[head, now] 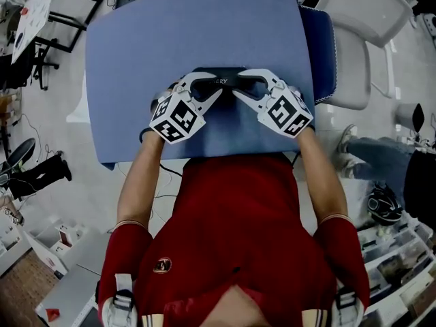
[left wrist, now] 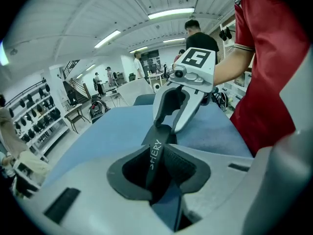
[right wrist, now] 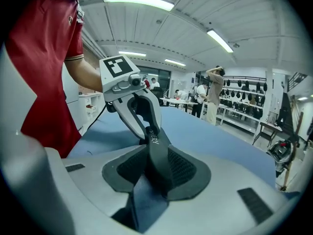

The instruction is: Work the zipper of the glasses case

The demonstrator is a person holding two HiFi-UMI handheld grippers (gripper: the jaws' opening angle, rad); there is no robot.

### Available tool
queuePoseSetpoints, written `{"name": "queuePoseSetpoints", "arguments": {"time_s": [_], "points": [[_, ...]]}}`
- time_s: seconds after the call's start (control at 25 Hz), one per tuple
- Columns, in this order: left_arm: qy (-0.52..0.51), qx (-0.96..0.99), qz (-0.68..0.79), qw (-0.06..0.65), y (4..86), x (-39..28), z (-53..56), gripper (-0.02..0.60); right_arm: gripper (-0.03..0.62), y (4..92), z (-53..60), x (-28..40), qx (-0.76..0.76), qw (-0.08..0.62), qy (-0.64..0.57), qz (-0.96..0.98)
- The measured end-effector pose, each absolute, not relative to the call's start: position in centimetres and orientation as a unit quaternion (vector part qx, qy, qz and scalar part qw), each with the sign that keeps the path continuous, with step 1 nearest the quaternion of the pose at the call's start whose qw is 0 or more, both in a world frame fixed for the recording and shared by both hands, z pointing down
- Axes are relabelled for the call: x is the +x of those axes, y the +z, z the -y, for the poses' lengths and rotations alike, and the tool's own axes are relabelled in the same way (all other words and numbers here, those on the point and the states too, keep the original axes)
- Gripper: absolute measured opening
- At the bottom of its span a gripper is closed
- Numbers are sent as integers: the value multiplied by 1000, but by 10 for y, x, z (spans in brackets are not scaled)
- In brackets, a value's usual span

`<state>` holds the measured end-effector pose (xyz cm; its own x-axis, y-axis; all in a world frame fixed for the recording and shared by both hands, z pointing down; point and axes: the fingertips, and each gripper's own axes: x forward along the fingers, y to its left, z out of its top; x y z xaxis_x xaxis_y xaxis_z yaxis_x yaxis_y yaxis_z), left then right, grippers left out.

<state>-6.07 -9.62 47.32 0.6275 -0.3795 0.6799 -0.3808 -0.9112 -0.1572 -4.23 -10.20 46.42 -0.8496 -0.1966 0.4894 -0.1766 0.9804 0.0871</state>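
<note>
The glasses case (head: 221,78) looks matt black and smooth, the table cover (head: 191,33) matt blue cloth.

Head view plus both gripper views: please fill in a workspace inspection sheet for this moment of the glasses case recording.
Surface: blue table, flat and plain.
Job's things: black glasses case, gripped at both ends; whether the zipper is open or closed cannot be told.
Clutter: nothing seen on the table besides the case.
Grippers: left tool shut on the case's left end; right tool shut on its right end.
Cables: thin dark cable below the table's near edge.
Surroundings: white chair, helmet on the floor, shelves along the wall, people standing in the background.
</note>
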Motion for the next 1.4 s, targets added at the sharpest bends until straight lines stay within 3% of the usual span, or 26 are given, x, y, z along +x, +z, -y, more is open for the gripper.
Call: {"name": "queuePoseSetpoints", "arguments": {"time_s": [0.2,0.48,0.88,1.4], "points": [[383,902,201,12,473,-60,96,75,127,454,112,-25,67,222,0,973],[387,898,210,22,475,-57,99,74,103,470,143,6,18,269,-34,962],[407,890,206,32,480,-50,110,75,84,509,164,10,-180,340,-191,903],[424,883,197,38,478,-52,107,75,83,526,151,-16,-373,319,-324,809]]}}
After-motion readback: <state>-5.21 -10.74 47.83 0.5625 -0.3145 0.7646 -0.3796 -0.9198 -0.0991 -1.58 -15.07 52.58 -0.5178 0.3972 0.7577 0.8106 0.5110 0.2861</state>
